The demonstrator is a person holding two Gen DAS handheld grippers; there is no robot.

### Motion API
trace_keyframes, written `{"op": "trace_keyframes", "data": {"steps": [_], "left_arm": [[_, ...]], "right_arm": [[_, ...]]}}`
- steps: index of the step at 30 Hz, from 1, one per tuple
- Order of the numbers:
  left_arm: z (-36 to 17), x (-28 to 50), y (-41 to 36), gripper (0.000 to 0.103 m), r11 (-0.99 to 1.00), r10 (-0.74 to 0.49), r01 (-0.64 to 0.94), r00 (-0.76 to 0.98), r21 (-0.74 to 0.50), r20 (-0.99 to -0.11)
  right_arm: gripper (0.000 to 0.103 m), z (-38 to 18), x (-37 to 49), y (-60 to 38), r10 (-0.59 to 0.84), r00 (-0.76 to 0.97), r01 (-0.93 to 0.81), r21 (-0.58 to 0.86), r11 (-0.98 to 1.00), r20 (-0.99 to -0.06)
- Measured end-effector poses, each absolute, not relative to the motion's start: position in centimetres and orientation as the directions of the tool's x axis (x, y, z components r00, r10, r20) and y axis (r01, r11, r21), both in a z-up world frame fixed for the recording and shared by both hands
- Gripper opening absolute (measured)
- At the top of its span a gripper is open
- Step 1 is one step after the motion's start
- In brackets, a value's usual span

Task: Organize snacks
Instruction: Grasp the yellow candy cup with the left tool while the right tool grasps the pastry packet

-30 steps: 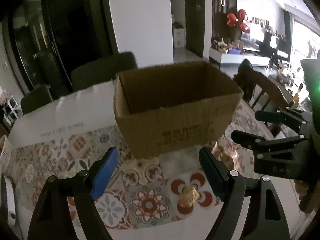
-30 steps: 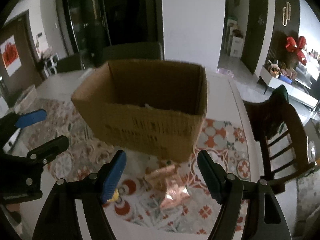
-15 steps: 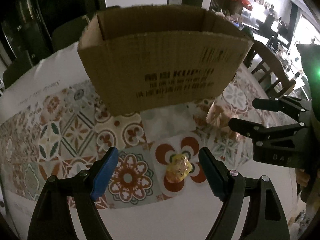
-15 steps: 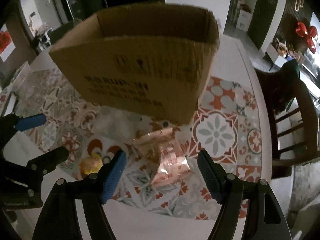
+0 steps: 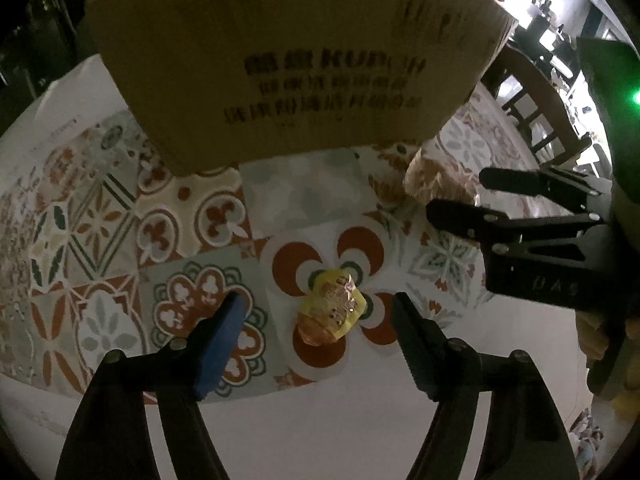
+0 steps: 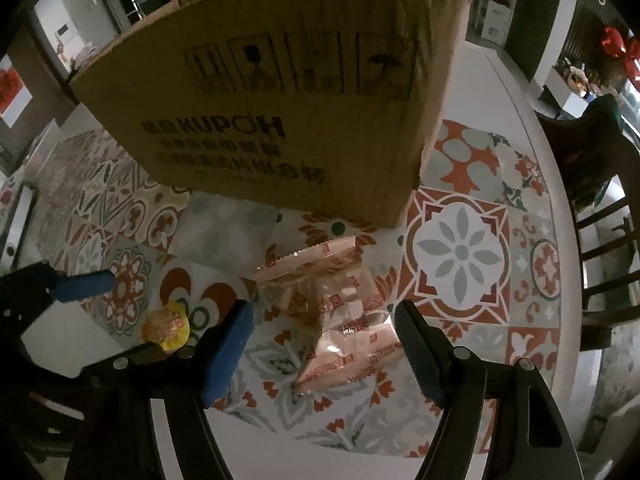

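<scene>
- Left claw (image 5: 318,318) pointing steeply down over the table (image 5: 360,420), jaws have just been closing in but w/ gaps both sides of the small yellow snack (image 5: 330,312) lying between them, not touching.
- Right claw (image 6: 324,328) sits wide, straddling the pink foil snack packs (image 6: 332,312) on the patterned tablecloth (image 6: 460,252); pads look clear of them.
- Cardboard box (image 6: 280,112) stands right behind both snacks, pink packs just in front of its corner.
- Wooden chair (image 6: 600,208) off to the right of the table.
</scene>
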State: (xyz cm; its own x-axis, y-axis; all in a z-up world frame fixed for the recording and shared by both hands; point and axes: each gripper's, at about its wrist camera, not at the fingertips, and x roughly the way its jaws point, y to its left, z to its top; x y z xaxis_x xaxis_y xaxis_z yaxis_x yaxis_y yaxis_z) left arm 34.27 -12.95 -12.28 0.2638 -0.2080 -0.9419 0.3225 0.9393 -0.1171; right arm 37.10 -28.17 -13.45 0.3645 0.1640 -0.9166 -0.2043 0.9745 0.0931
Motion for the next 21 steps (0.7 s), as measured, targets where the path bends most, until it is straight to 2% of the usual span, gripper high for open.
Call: {"op": "trace_keyframes", "data": {"steps": [8,11,14,16,21], "left_arm": [[-13.9,34.3,-14.1,0.063,0.941,-0.190,0.321,0.248,-0.104,-0.950],[-14.3,34.3,-14.6,0.058,0.940,-0.198,0.322,0.238,-0.115,-0.951],[-14.5,34.3,-14.8,0.048,0.942,-0.197,0.317,0.241,-0.115,-0.950],[-14.5,34.2,-14.9,0.040,0.941,-0.193,0.320,0.252,-0.107,-0.948],[-14.4,34.4,-14.4,0.039,0.944,-0.210,0.307,0.266,-0.124,-0.941]], "right_arm": [[0.073,-15.1,37.5,-27.6,0.153,0.353,-0.188,0.090,0.978,-0.923],[0.063,-15.3,37.4,-27.4,0.150,0.356,-0.195,0.084,0.977,-0.922],[0.060,-15.3,37.2,-27.2,0.153,0.368,-0.200,0.083,0.976,-0.917],[0.051,-15.2,37.0,-27.2,0.157,0.382,-0.205,0.082,0.975,-0.911],[0.046,-15.0,36.3,-27.3,0.139,0.413,-0.206,0.057,0.977,-0.900]]}}
